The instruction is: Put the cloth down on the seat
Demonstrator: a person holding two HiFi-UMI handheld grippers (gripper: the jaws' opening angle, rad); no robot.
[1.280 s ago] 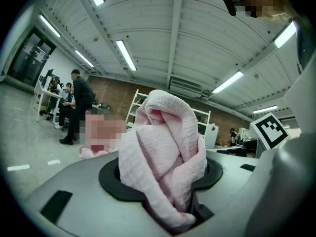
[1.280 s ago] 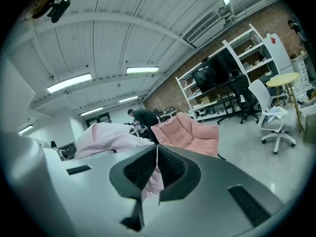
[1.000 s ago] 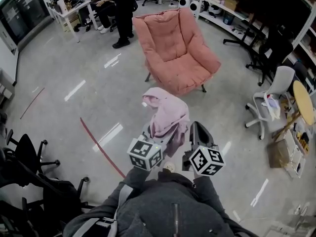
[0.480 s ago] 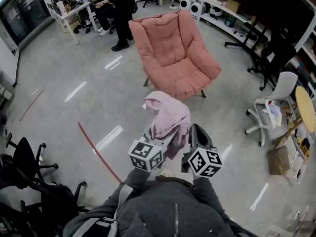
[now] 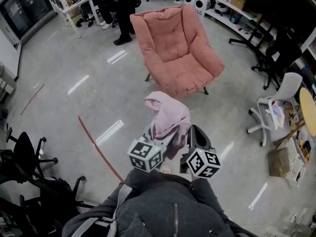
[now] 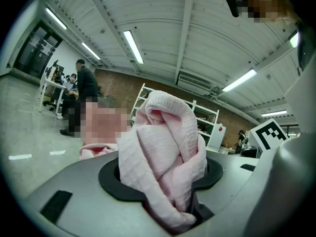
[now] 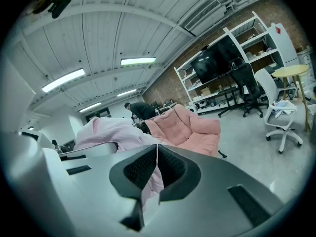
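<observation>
At my 8 o'clock, black chairs [image 5: 24,157] stand on the floor [image 5: 74,63], and a red line [image 5: 96,147] runs across it at 9 o'clock. Far off at 11 o'clock, people [image 5: 118,9] are gathered by a table [image 5: 74,6].

My left hand-held gripper [image 5: 157,136] is clamped on a thick bunch of the pink cloth [image 5: 168,116]. Its jaws stand partly apart, and the bundle fills the gap and rises above them. The cloth is up in the air over the floor, draped from one gripper to the other, and is not yet on the seat.

The pink armchair [image 5: 180,48] stands at 12 o'clock, well apart from the cloth, with its seat facing me.

My right hand-held gripper [image 5: 194,135] sits just beside the left one, at its 3 o'clock. Its jaws are closed on a thin edge of the cloth, which hangs down between the pads.

At 3 o'clock, a white chair [image 5: 276,98] has something pale lying on its seat. A round yellow top [image 5: 308,105] shows at the frame's right edge.
</observation>
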